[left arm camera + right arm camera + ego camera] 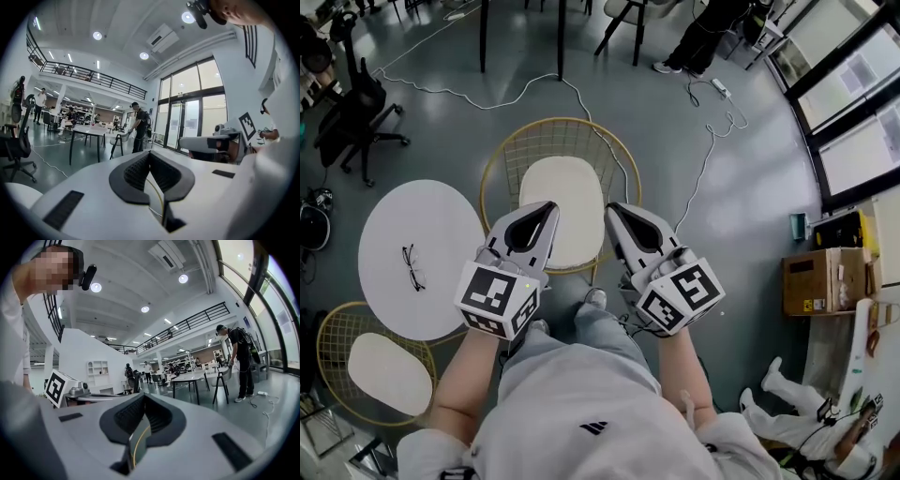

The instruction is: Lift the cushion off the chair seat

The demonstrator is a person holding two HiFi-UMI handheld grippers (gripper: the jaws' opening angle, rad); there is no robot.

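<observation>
Only the head view shows the cream oval cushion (562, 211). It lies on the seat of the gold wire chair (539, 141) at mid-frame, and the left gripper (549, 208) and right gripper (613, 212) overlap its left and right edges. Whether they touch it cannot be told. At left, black-framed glasses (412, 267) lie on a round white worktop (431, 220). The gripper views look across the hall instead. Each shows its own jaws pressed together with nothing between them, and a person in black (139, 126) stands beside a dark table (89, 131).

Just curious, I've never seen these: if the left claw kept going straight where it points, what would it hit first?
Probably nothing near: the left claw points almost level, over the cushion, toward open floor; depth unclear.
</observation>
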